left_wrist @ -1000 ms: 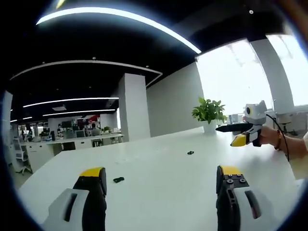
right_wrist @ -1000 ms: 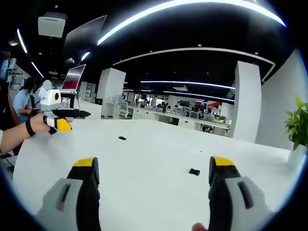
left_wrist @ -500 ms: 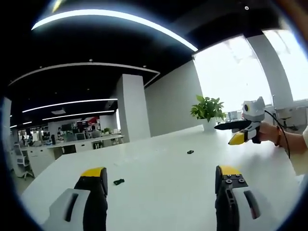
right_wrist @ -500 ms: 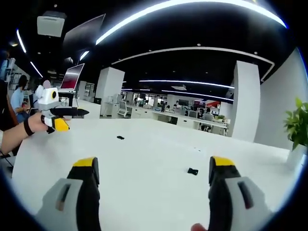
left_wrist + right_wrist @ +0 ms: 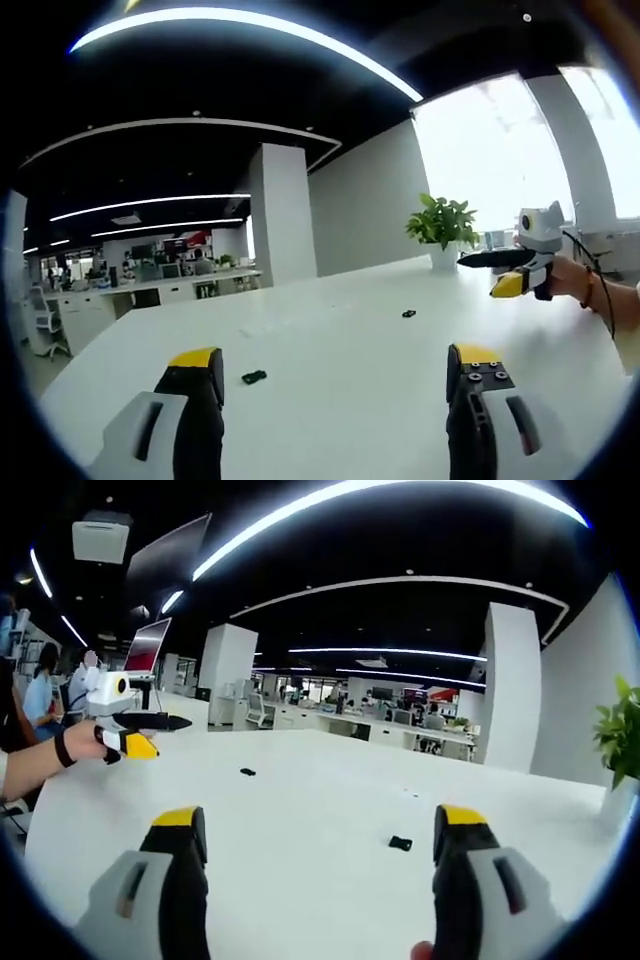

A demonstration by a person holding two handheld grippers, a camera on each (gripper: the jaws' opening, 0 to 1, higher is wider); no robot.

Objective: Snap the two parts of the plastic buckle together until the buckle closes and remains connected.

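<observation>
Two small black buckle parts lie apart on the white table (image 5: 330, 335). In the left gripper view one part (image 5: 254, 377) lies just right of my left jaw and the other (image 5: 409, 314) lies farther off. My left gripper (image 5: 335, 365) hovers open above the table, holding nothing. In the right gripper view one buckle part (image 5: 400, 843) lies near the right jaw and the other (image 5: 247, 772) is farther back on the left. My right gripper (image 5: 318, 825) is open and holds nothing. Each gripper also appears in the other view, held by a hand: the right gripper (image 5: 520, 270) and the left gripper (image 5: 130, 732).
A potted plant (image 5: 440, 225) stands at the table's far edge by the bright window. A person's wrist (image 5: 60, 748) enters from the left. Office desks (image 5: 400, 725), chairs and white pillars (image 5: 278, 215) lie beyond the table.
Both views have shifted slightly with the hands. In the right gripper view the left gripper has drifted a little to the right. The buckle parts still lie where they were.
</observation>
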